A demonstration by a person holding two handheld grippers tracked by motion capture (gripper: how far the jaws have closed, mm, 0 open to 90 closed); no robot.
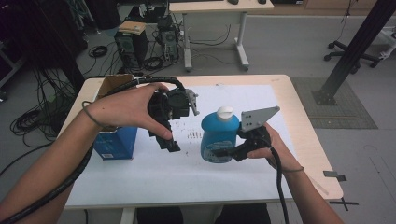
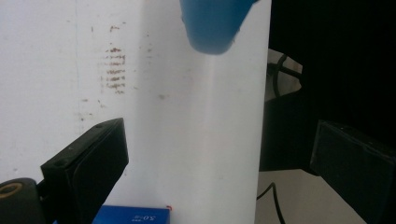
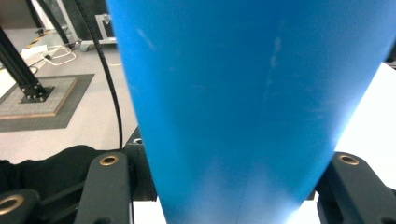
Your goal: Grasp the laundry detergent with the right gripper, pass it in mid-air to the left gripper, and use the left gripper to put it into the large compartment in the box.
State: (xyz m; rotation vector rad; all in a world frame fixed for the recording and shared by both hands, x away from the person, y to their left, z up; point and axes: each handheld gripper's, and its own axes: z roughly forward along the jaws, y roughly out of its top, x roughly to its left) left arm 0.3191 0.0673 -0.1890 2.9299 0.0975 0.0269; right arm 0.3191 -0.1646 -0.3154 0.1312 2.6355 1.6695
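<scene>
Smooth blue plastic bottle; matt white table sheet; cardboard box.

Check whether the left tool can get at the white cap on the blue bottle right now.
Probably yes: the left tool is open beside the blue bottle, whose white cap stands bare on top, while the right tool grips lower on the body.

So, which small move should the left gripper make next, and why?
Probably bring the left gripper over toward the white cap of the blue bottle. The right gripper already clamps the bottle low on its body and holds it upright, cap still on, while the left one hangs open beside it, holding nothing.
</scene>
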